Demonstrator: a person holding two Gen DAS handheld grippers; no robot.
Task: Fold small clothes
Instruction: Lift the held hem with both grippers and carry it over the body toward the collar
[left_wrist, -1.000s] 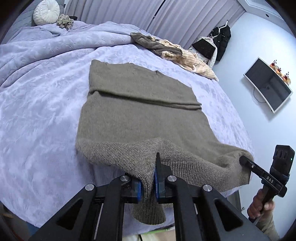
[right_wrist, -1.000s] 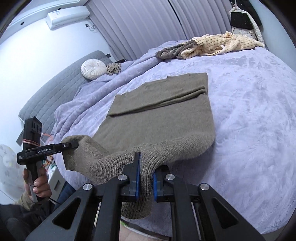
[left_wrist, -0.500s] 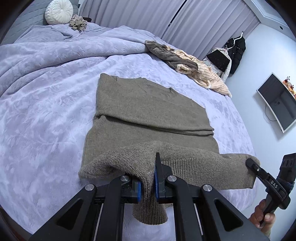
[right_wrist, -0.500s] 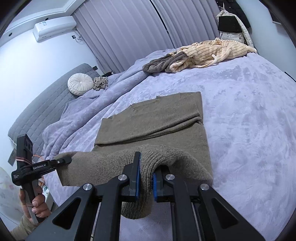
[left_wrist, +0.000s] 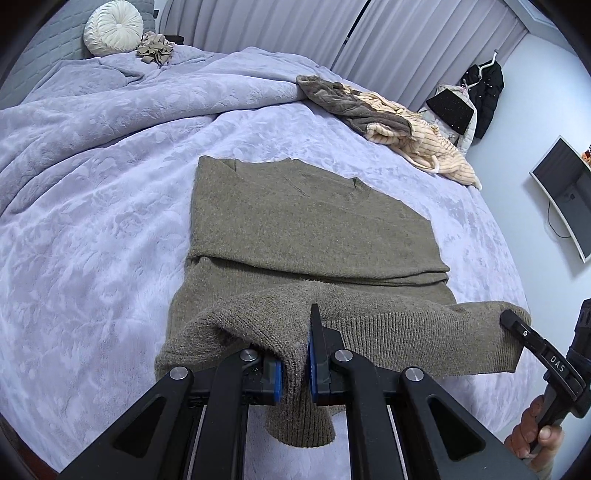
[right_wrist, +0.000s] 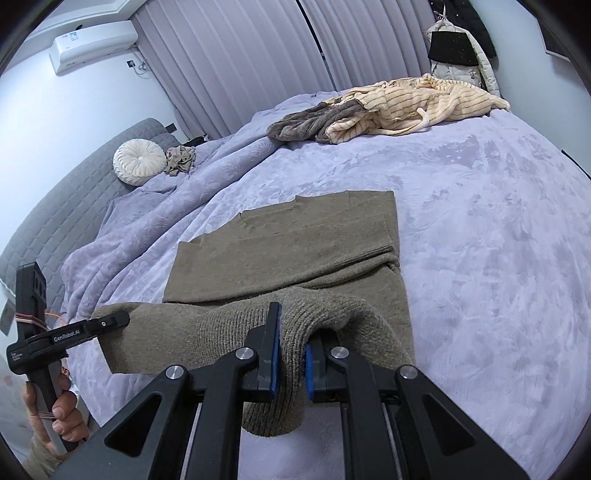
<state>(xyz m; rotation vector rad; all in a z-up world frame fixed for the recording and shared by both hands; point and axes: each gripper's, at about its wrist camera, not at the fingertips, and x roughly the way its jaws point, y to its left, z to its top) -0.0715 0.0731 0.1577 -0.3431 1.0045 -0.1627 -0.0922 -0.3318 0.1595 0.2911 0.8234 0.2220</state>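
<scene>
My left gripper (left_wrist: 295, 365) is clamped tight on the ribbed hem of the olive knit sweater (left_wrist: 314, 229), and my right gripper (right_wrist: 291, 363) pinches the same hem further along. Between the 2 the hem hangs lifted above the lavender bedspread (left_wrist: 92, 206). The rest of the sweater lies flat ahead of both grippers, its upper part apparently already folded across. A striped cream garment (right_wrist: 417, 103) lies well beyond.

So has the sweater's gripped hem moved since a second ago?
Yes. The hem, clamped by both grippers, has been carried up the bed toward the folded sleeves, covering more of the sweater's body.
</scene>
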